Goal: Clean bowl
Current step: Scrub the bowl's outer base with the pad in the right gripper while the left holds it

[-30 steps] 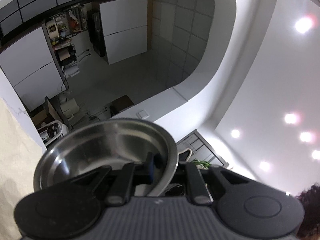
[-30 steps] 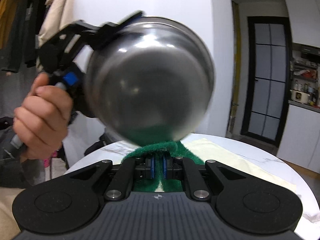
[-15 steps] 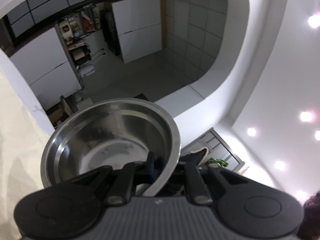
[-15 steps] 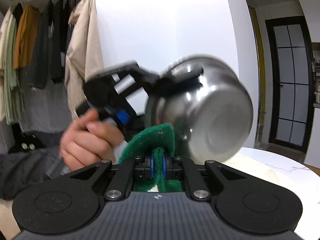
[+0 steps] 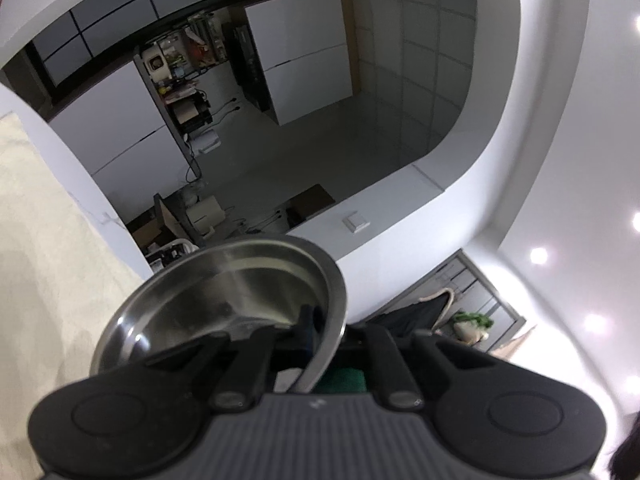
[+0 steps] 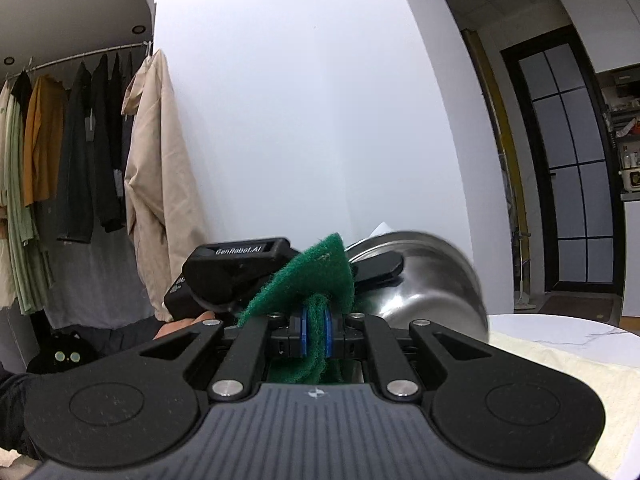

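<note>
My left gripper [image 5: 320,328] is shut on the rim of a steel bowl [image 5: 224,304] and holds it in the air, tilted, its inside facing the left wrist camera. In the right wrist view the bowl [image 6: 432,280] shows its outer wall low at the right, with the left gripper's black body [image 6: 236,272] beside it. My right gripper [image 6: 315,332] is shut on a folded green scouring pad [image 6: 316,280], which stands just in front of the bowl's rim. A bit of the green pad [image 5: 344,378] shows under the bowl in the left wrist view.
A round white marble table [image 6: 560,328] with a cream cloth [image 6: 552,364] lies at the lower right. Clothes hang on a rail [image 6: 80,168] at the left. A black-framed glass door [image 6: 568,152] stands at the right. The cream cloth [image 5: 44,264] also shows at the left.
The bowl has dropped lower and tipped in the right wrist view, from filling the frame to sitting low at the right. The pad has slid off the bowl's underside to beside its rim.
</note>
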### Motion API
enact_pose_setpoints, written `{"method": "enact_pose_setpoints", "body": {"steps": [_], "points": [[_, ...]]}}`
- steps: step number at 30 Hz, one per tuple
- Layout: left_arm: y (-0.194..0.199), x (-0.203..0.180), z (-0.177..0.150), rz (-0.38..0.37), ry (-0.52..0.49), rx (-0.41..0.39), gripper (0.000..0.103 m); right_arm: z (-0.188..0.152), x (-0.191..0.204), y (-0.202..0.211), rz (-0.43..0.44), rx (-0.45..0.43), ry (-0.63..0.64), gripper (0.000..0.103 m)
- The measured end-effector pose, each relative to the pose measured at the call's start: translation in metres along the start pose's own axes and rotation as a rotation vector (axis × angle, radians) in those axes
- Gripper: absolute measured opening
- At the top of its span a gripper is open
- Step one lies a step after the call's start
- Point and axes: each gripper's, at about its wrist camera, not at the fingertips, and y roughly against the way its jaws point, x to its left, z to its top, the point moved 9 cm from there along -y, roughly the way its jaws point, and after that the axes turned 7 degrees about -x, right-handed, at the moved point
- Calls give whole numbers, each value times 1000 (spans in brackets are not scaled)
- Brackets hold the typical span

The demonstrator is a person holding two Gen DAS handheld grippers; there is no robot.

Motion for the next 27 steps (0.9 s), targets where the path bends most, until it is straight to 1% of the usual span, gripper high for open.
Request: {"method": "enact_pose_setpoints", "body": {"steps": [7, 13, 15, 21, 24, 27], "points": [[6, -9, 3, -36, 19, -30, 7, -8, 9, -4, 29, 45, 30, 9], [5, -12, 4, -69, 58, -49, 7, -20, 11, -7, 38, 106, 58, 9], [7, -15, 5, -91, 73, -61, 7, -24, 11, -9, 40, 127, 60, 9], [8, -23, 3, -149, 99, -65, 8, -37, 6, -13, 12, 193, 79, 9], [8, -25, 2, -144, 99, -68, 8, -43, -1, -14, -15, 216, 77, 9], [8, -26, 0, -156, 114, -67, 8, -47, -9, -13, -46, 226, 68, 9]]}}
